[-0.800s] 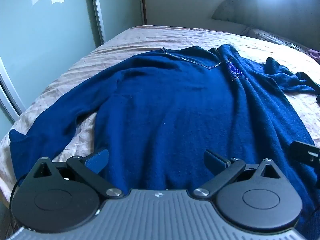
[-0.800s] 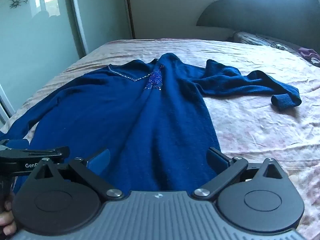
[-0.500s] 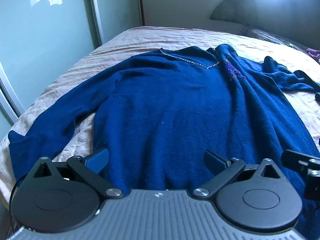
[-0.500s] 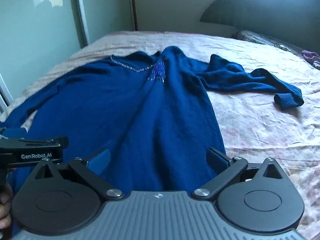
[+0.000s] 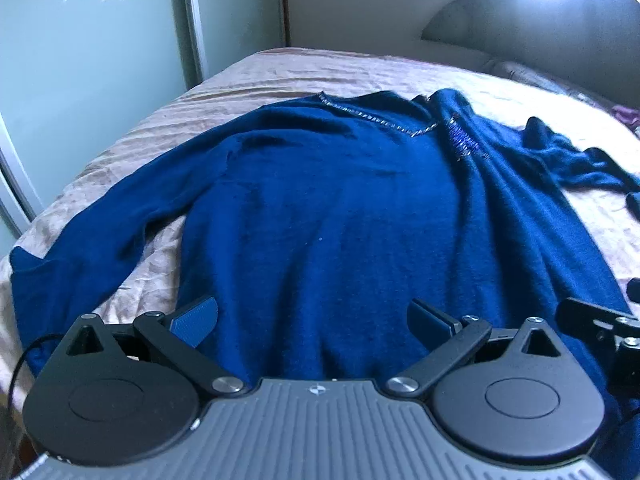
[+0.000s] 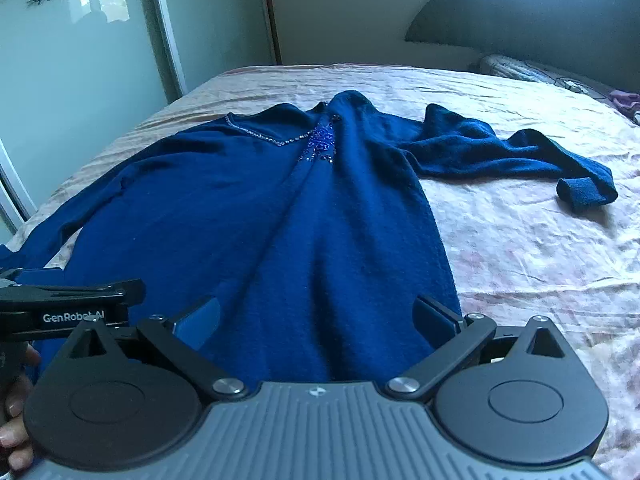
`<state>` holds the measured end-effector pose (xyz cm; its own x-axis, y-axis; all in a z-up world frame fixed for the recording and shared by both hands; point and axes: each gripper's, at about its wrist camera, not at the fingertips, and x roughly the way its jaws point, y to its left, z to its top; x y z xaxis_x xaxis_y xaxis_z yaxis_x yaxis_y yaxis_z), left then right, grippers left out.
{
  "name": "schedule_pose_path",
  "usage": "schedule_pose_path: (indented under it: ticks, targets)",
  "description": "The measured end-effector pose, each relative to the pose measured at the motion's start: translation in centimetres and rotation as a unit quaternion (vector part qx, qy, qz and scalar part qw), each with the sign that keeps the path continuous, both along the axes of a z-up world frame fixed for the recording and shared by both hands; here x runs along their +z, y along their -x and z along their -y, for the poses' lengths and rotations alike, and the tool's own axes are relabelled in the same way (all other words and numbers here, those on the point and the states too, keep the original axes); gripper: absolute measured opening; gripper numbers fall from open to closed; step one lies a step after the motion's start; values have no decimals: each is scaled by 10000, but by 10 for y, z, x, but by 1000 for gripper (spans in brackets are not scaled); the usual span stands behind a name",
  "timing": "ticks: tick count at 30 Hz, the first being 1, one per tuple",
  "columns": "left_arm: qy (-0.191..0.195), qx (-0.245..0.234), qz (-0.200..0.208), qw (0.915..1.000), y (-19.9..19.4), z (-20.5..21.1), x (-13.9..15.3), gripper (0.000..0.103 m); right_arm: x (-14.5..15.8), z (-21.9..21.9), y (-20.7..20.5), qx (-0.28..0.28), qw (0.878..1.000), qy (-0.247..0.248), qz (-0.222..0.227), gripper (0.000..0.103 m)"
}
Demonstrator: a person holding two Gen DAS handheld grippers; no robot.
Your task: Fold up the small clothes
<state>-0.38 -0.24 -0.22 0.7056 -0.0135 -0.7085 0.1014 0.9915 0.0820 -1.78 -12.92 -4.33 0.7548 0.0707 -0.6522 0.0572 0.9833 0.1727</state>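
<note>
Both tools are held low over the near hem of the garment, and neither grips anything. The left gripper [image 5: 314,316] has its fingers spread wide, with only blue knit showing in the gap between them; the right gripper [image 6: 318,318] is likewise spread, its right-hand finger sitting about over the garment's right edge. Whether either set of fingers touches the fabric cannot be told from these views. The blue sweater [image 5: 340,208] lies spread on the bedspread [image 6: 520,248], hem nearest the tools and neckline farthest ahead. Forward of the left gripper and off to its left, the left sleeve [image 5: 108,232] runs out along the bed edge, its cuff close beside the tool. Forward of the right gripper, the beaded neckline [image 6: 280,140] is visible, and a long lengthwise ridge runs from it back toward the hem, so the body is not fully flat on that side. Farther out to the right, the right sleeve [image 6: 500,152] lies bunched, with its cuff [image 6: 582,194] turned back on the bedspread. Beyond are the headboard [image 6: 520,12] and, to the left, a mirrored wardrobe door [image 5: 80,60]. Assessment: the garment is laid out but no fold is evident; both sleeves and the body fold remain outstanding, and smoothing the ridge appears advisable first.
</note>
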Motion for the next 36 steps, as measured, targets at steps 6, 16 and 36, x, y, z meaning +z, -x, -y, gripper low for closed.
schedule_pose_path:
  ticks: [6,16,36]
  targets:
    - [-208,-47,-33,9998,1,8,-2,102,0,-4,1,31,9999,107,87,103]
    - [-67,-34,-86,9999,0,4,-1,102,3,-6,6,134,9989,264,368,103]
    - [-171,-7,-90,9998,0,7,-2,102,5,-6,13,296,9975,310,554,103]
